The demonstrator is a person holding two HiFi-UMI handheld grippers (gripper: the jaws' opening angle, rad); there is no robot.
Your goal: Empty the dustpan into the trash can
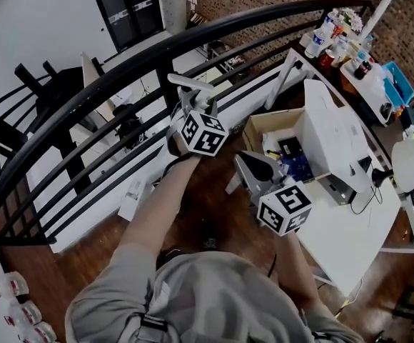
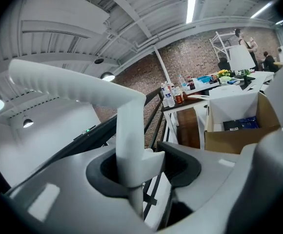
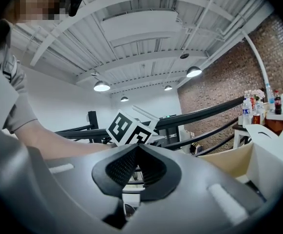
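Note:
My left gripper point(image 1: 186, 106) point(image 2: 137, 165) is shut on a white, angled plastic handle point(image 2: 78, 84) point(image 1: 187, 83); the handle's stem sits upright between the pads and its bar runs off to the left. What the handle belongs to is hidden below the jaws. My right gripper point(image 1: 253, 171) point(image 3: 137, 152) hangs lower and to the right, its dark pads closed tip to tip on nothing. In the right gripper view the left gripper's marker cube point(image 3: 129, 128) shows just ahead. No trash can can be made out for certain.
A black curved railing point(image 1: 121, 77) runs across in front of me. An open cardboard box point(image 1: 264, 128) point(image 2: 239, 133) with a white box-like thing point(image 1: 335, 138) stands at the right on a white table point(image 1: 350, 227). Bottles point(image 1: 335, 38) crowd a far table.

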